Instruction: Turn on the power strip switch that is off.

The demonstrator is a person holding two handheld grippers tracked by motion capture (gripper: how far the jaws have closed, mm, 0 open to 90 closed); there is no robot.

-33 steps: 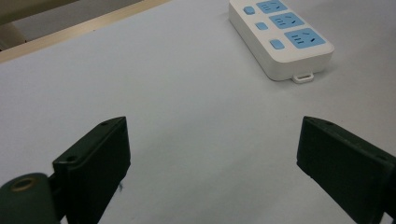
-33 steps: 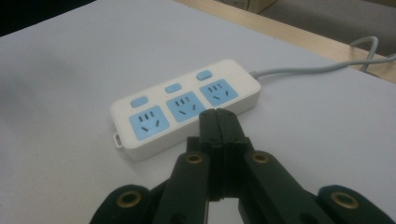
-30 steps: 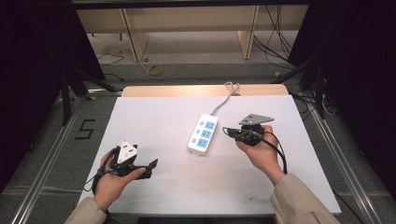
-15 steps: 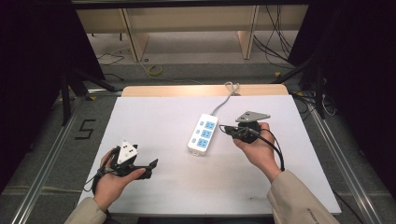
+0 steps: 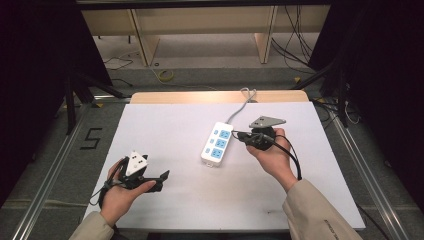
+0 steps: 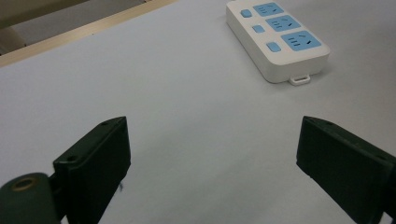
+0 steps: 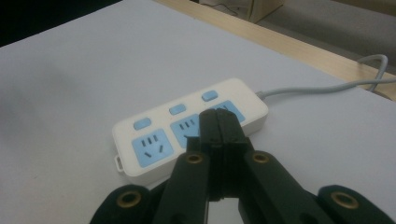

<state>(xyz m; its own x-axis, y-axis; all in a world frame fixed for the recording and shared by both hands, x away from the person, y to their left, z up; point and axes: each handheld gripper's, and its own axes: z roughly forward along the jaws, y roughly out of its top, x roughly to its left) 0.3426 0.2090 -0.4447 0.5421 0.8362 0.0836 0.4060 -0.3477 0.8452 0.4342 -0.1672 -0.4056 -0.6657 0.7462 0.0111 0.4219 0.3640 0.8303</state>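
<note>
The left gripper, jaws wide apart, sits well left of the power strip and nearer the person; the strip lies mid-table, its long axis running away toward its cable. The right gripper, jaws pressed together, hovers just right of it, far nearer

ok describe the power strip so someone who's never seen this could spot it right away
On the white table, look right of centre, beside the right gripper. The power strip is a white bar with three blue sockets, blue buttons and a grey cable running off the far edge.
</note>
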